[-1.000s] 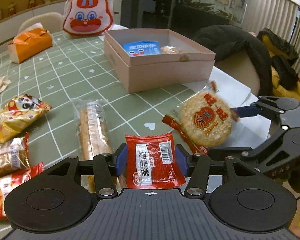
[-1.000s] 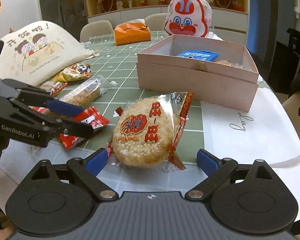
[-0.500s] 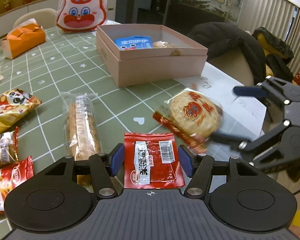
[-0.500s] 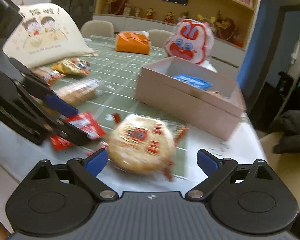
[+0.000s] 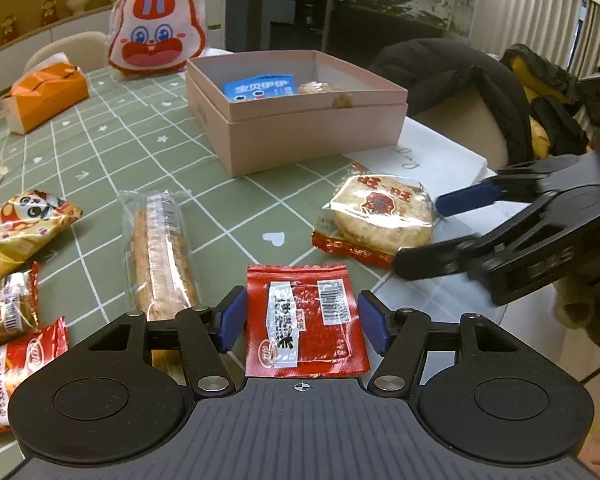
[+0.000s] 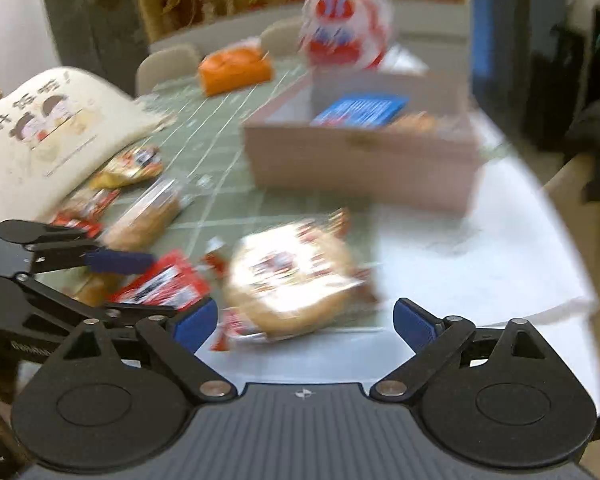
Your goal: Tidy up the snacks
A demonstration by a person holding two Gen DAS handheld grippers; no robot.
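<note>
Within the last second the right gripper (image 6: pixel 303 322) swung around the rice cracker packet (image 5: pixel 380 214), which turned toward two o'clock of the red sachet (image 5: pixel 305 322). Both grippers gape wide, gripping nothing; the left gripper (image 5: pixel 302 322) straddles the sachet. Boxing into the pink box (image 5: pixel 316 136) remains.

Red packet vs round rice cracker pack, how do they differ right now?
The red packet is flat, rectangular and opaque red with a barcode; the round rice cracker pack is clear over a thick disc. The red packet sits framed between the left tool's open fingers; the cracker pack lies ahead of the right tool, also open. Both lie on the table, outside the pink box.
</note>
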